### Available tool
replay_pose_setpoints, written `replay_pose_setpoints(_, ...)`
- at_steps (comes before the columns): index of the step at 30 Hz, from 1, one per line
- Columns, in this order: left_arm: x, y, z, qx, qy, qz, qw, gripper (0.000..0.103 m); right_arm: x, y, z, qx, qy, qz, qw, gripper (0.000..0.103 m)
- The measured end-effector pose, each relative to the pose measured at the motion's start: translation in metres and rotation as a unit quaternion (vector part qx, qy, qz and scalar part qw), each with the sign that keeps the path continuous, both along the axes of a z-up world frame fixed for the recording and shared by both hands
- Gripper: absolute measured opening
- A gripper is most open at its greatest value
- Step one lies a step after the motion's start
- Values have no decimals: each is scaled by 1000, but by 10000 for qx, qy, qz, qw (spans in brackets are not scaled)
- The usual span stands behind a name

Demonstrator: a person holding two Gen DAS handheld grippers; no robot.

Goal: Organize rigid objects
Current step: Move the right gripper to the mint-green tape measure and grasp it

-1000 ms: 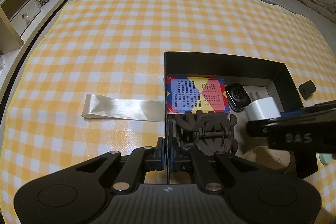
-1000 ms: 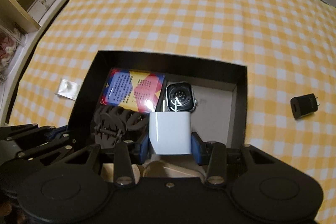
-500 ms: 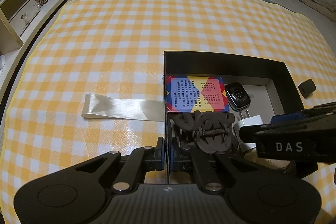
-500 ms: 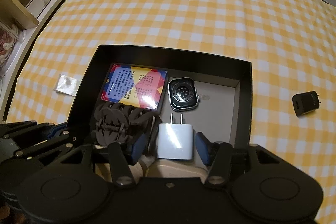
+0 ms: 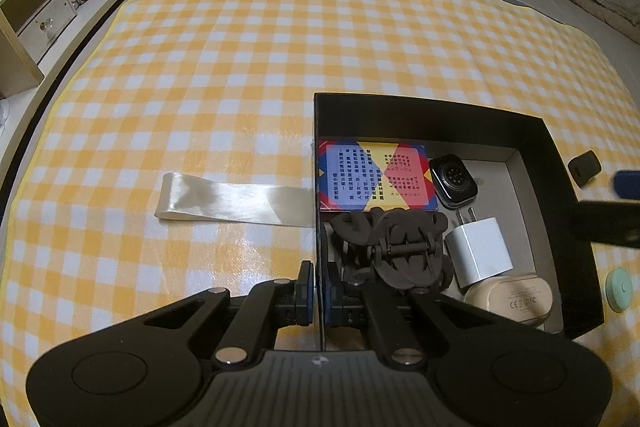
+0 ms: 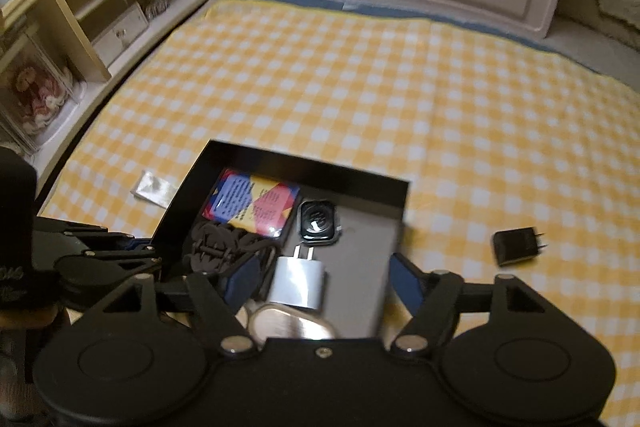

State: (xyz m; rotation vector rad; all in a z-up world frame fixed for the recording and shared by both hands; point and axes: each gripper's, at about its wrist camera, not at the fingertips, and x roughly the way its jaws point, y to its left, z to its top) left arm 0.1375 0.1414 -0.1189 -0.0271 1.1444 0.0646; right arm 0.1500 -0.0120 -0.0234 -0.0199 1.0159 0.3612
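Yellow-check cloth over a bed, shelves on the left, white drawers at the back. Black box sits on it w/ card pack, watch, hair claw, white charger & beige case inside. Your left gripper is pinched tight on the box's near-left wall; keep it clamped so the box doesn't skid. Your right gripper has just been opening, nothing gripped, white charger lying loose below it. Lift clear of the rim, then swing right to the black charger out on the cloth; come down w/ pads on its flat sides, prongs left free.
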Motion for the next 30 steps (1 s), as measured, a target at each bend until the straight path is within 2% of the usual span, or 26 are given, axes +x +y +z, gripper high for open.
replay_pose_setpoints(2,0,-2,0,44,3,-29,10000,5,-4,-12,5,52,-78,-19,10000,82)
replay_pose_setpoints(6,-1,0,-3,60,9,-34,10000,5,-13,-36,11,58,-323,-79,9994,97)
replay_pose_setpoints(9,-1,0,-2,67,16,-33,10000,5,-16,-53,10,11,-435,-139,9990,103)
replay_pose_setpoints(16,0,-1,-5,80,30,-34,10000,5,-24,-89,-7,-103,-537,-104,9984,103)
replay_pose_setpoints(19,-1,-2,-5,88,39,-36,9999,5,-24,-102,-22,-156,-360,-78,9992,103)
replay_pose_setpoints(26,-1,-2,-5,97,37,-42,9999,5,-23,-128,-70,-599,402,-70,9974,103)
replay_pose_setpoints(28,0,-2,-5,91,37,-42,9999,5,-23,-135,-82,-611,630,3,9961,100)
replay_pose_setpoints(30,1,-2,-4,90,40,-35,9999,5,-24,-139,-91,-662,805,63,9945,91)
